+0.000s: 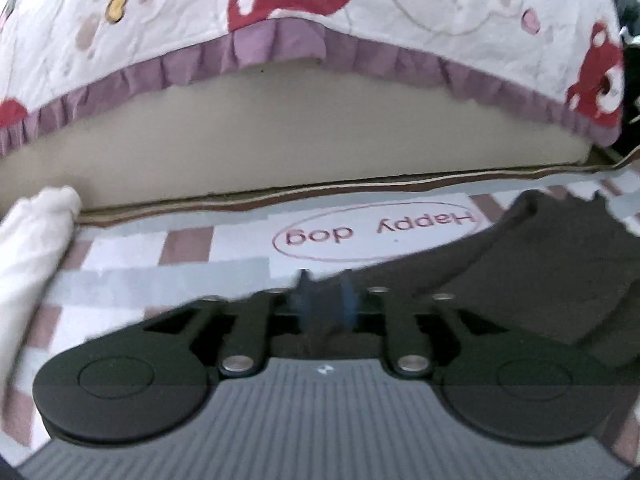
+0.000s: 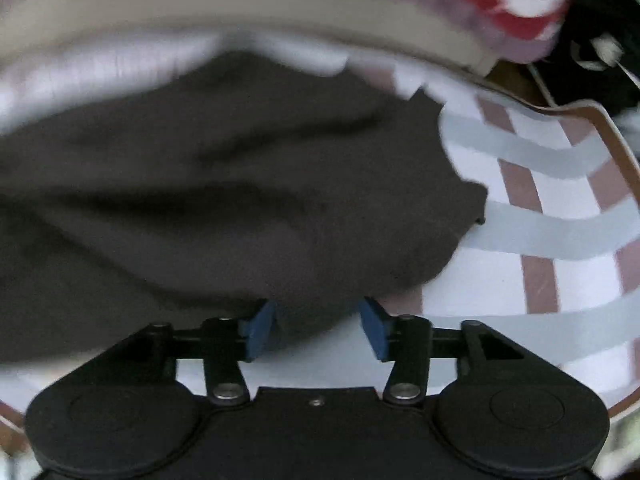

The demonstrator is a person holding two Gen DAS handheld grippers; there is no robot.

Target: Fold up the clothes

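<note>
Right wrist view first: dark garment [image 2: 224, 184], brown-black, rumpled, spread across the checked sheet [image 2: 560, 216] and filling most of the frame, its ragged right edge ending over the pale stripes. Near hem bulging down between the blue pads [image 2: 260, 332] of the right gripper [image 2: 318, 330]; jaws spread wide, cloth between them but not pinched. Strong blur here, so fine folds unreadable.

Left wrist view: same garment [image 1: 552, 280] lying to the right and reaching in toward the left gripper [image 1: 325, 300]. Pads close together there, seemingly nipping a dark edge of the cloth, though blur leaves that short of certain. Beyond, the "Happy dog" oval [image 1: 380, 228] printed on the sheet, a white cloth [image 1: 36, 248] bunched at the left edge, then the beige mattress side [image 1: 240, 136] under a white quilt [image 1: 320, 0] with a purple ruffle and red figures.

Judged stage: gathering hold on the near edge, with one side gripped and the other about to be; whether for an opening fold or a later one, not settled by these views.

For a clean job: close the right pads on a single layer at the hem, not on a bunched wad; match both grips along the same edge; keep the cloth taut between them before lifting; avoid catching the sheet beneath.
</note>
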